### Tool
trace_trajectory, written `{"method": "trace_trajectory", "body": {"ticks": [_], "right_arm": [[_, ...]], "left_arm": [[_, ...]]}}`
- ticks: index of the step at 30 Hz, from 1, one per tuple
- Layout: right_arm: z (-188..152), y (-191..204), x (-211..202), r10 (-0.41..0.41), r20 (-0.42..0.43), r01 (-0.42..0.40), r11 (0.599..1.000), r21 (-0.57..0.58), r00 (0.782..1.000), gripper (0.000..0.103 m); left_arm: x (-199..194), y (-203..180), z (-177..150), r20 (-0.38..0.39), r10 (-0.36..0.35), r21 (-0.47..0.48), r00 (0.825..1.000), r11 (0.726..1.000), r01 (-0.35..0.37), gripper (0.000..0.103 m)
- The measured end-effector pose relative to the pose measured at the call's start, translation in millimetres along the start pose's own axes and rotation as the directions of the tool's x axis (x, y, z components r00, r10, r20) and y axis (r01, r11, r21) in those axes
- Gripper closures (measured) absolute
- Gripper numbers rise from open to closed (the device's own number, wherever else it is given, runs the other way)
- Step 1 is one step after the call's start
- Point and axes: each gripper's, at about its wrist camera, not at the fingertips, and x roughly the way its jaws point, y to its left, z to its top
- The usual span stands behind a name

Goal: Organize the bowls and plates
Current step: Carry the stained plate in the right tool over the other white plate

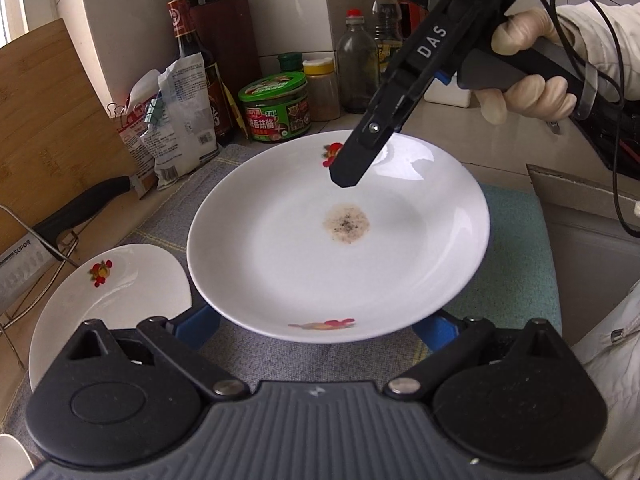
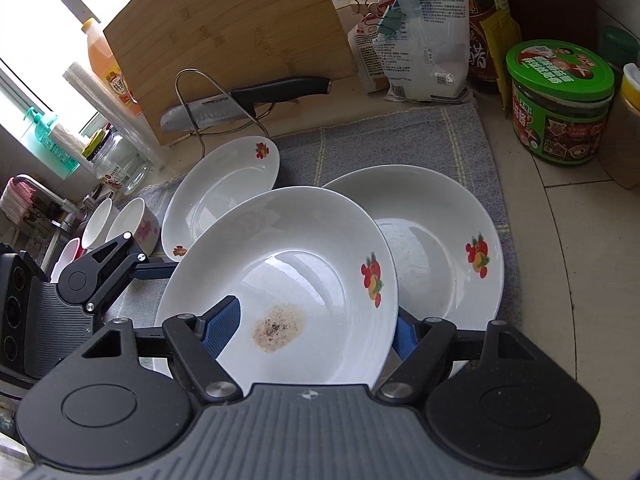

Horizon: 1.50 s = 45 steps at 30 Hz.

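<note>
Stained plate (image 2: pixel 288 264): held up off the grey cloth (image 2: pixel 400 140), tilted, a brown speckled stain at its middle; it overlaps the near rim of the clean plate (image 2: pixel 440 240) that lies on the cloth behind it.
Right tool (image 2: pixel 316 330): clamped across the stained plate's near rim, one blue pad (image 2: pixel 222 330) on the inner face, the other under the outer edge.
Left tool (image 1: pixel 316 330): its blue pads sit at either side under the stained plate's near rim; whether they press on it I cannot tell.
Small plate (image 2: pixel 224 188): left of the stained plate, flat on the cloth's edge, near it but apart.
Edges: the cloth ends just right of the clean plate, then bare tabletop (image 2: pixel 560 260); a green-lidded jar (image 2: pixel 560 100) stands well beyond the clean plate's far right.
Open room: bare cloth lies beyond the stained plate, up to the bags (image 2: pixel 420 40) and the cutting board (image 2: pixel 224 40).
Right view only: the clean plate, white bowls (image 2: pixel 128 220) left of the small plate, and a knife (image 2: pixel 248 100) on a wire stand.
Left view only: a gloved hand (image 1: pixel 528 80) gripping the right tool's handle, a teal cloth (image 1: pixel 516 264) right of the stained plate, and bottles (image 1: pixel 356 64) behind it.
</note>
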Motion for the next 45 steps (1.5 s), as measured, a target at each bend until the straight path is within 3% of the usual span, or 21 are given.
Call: {"method": "trace_trajectory", "body": {"ticks": [19,32,45], "right_arm": [[5.4,-31.8,-1.7,-0.035,0.010,0.035,0.999,0.035,0.999,0.021],[10.8,-37.8,3.0,-0.062,0.002,0.062,0.998,0.010,0.998,0.021],[10.4,-47.7,4.0,-0.054,0.001,0.054,0.998,0.028,0.999,0.021]], "left_arm": [[33.4,1.5,21.7,-0.044,-0.027,-0.010,0.999,1.000,0.026,0.002],[46.2,3.4,31.9,-0.102,0.013,-0.051,0.995,0.999,-0.019,0.002],[45.4,-5.1,37.7,-0.052,0.014,-0.011,0.999,1.000,-0.014,0.002]]}}
